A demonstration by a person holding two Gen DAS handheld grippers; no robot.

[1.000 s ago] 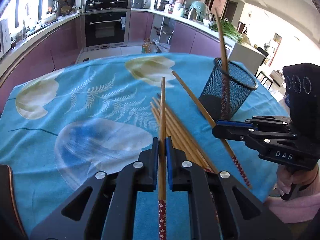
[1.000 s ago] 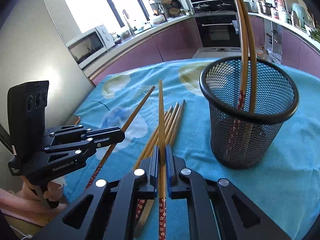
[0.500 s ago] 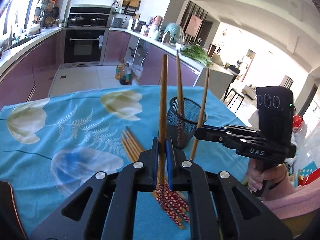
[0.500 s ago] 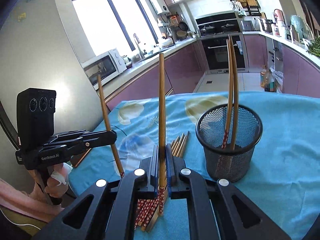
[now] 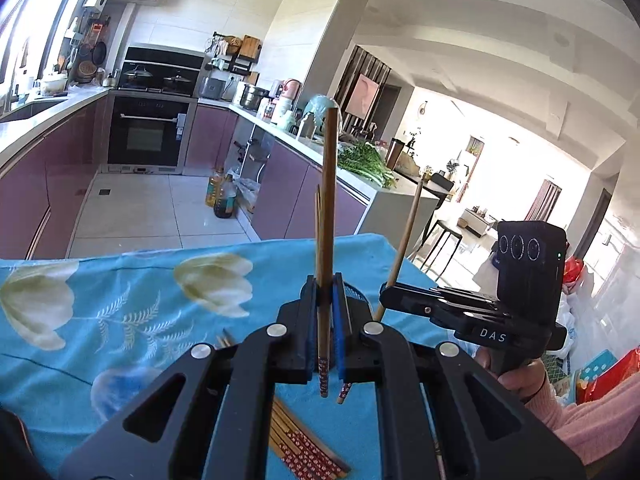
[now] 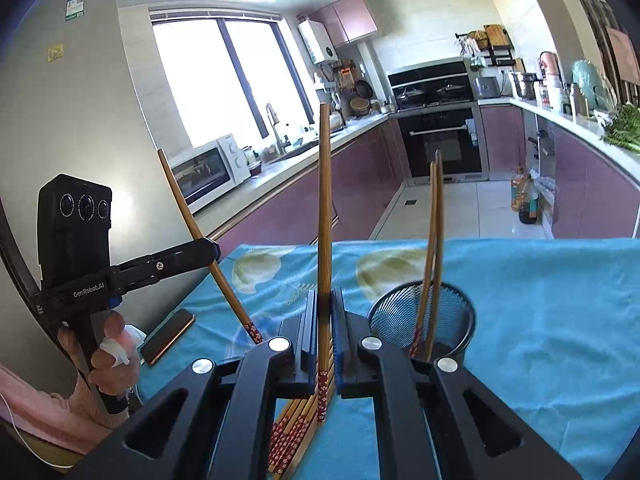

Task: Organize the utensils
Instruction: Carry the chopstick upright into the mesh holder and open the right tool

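The left claw [image 5: 326, 320] is clamped tight on one chopstick [image 5: 327, 216], and the right claw [image 6: 325, 328] grips another [image 6: 323, 216]; both sticks stand nearly upright above the blue cloth [image 6: 560, 300], pinched just above their patterned ends. The cup [image 6: 460, 316], black mesh, sits on the cloth to the right in the right view and already holds two sticks [image 6: 434, 240]. The loose bundle [image 6: 298, 424] lies on the cloth near the cameras, under the claws.

Each stick looks light, stiff and thin, with a smooth lacquered finish, so it could likely pivot or slide between the pads. A grip nearer the middle would probably swing less than this one by the decorated end. The cup seems light too and may tip if a stick knocks its rim.

Readable writing: "GenRobot.AI" on the left claw's arm in the right view, "DAS" on the right claw in the left view. Stickers on the fridge [image 6: 60, 120] are too small to read.
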